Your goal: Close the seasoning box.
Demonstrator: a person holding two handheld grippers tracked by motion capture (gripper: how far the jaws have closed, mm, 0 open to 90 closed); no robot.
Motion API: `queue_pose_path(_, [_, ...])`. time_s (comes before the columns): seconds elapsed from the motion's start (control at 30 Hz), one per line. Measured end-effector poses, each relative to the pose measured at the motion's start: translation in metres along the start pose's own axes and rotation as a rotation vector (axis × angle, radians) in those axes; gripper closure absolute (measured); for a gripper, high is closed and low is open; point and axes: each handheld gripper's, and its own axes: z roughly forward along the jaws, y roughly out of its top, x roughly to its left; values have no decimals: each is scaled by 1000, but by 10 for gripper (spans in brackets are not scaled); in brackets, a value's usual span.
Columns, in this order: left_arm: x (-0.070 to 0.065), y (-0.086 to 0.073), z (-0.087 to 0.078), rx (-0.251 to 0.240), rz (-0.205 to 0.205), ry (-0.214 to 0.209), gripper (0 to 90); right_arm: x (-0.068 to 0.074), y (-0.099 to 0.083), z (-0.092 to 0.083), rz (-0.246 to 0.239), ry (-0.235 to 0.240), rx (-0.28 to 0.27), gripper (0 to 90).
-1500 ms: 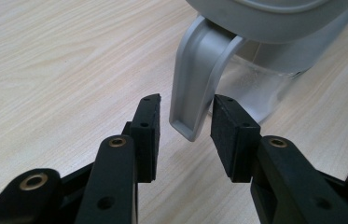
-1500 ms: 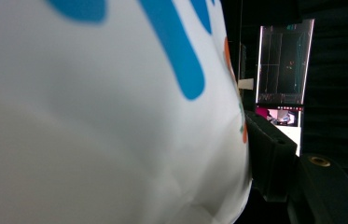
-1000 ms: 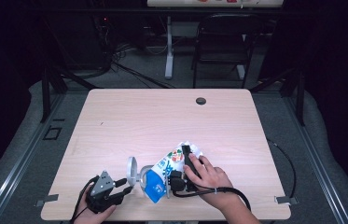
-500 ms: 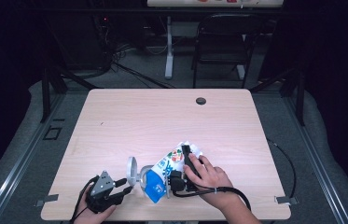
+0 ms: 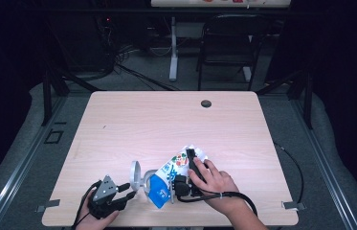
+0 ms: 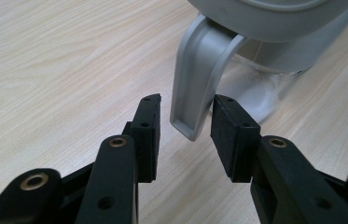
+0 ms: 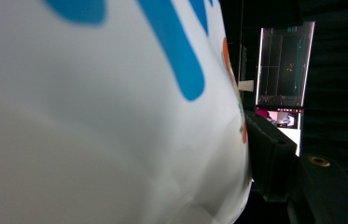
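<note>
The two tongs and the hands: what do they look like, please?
Both tongs are black. The left tongs have flat rectangular pads, brass-coloured screw rings and, in the high view, a grey three-cornered plate on top. A black cable trails from the right tongs. No sleeves are visible.

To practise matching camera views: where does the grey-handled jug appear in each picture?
High view: jug near the table's front edge, left of the bag.
Left gripper view: top right, its handle between the left gripper's jaws.
Right gripper view: not in it; the bag takes up the left.
Shared landmark: the bag, in the high and right gripper views.
</note>
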Motion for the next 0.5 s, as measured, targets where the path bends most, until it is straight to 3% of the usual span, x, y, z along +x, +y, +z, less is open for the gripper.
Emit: queue_pose_path(0.5, [0,0,0,-2,-1,0,637,-1,0,0,-15,-7,-3,442])
